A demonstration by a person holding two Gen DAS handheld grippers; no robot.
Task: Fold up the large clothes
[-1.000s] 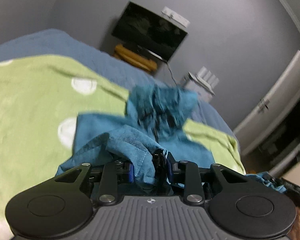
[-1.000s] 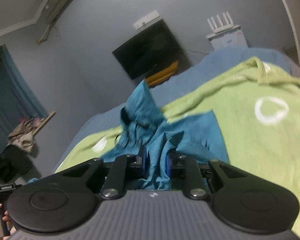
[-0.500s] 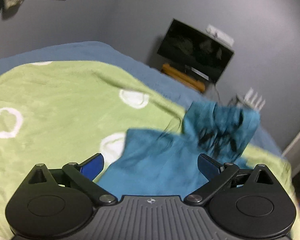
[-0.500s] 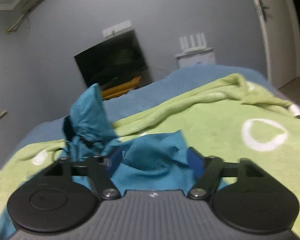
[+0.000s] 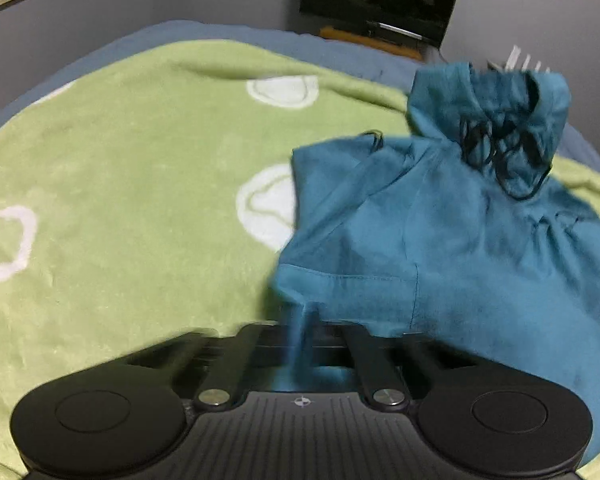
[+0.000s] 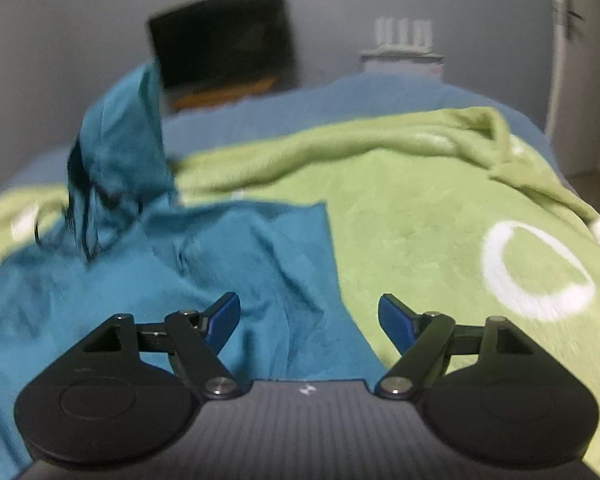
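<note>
teal hooded garment (image 5: 440,240) lies on green blanket (image 5: 120,200), hood bunched | left gripper (image 5: 304,320) blurred, jaws unreadable | right gripper (image 6: 308,320) wide, empty | regrip hem corners evenly, pull flat

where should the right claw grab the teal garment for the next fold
Probably the teal garment at its right side edge, which lies flat against the green blanket. Come in from the blanket side with the open right claw, low and level, pinching near the far corner. The bunched neck with dark cords stands up and seems harder to grip cleanly.
</note>
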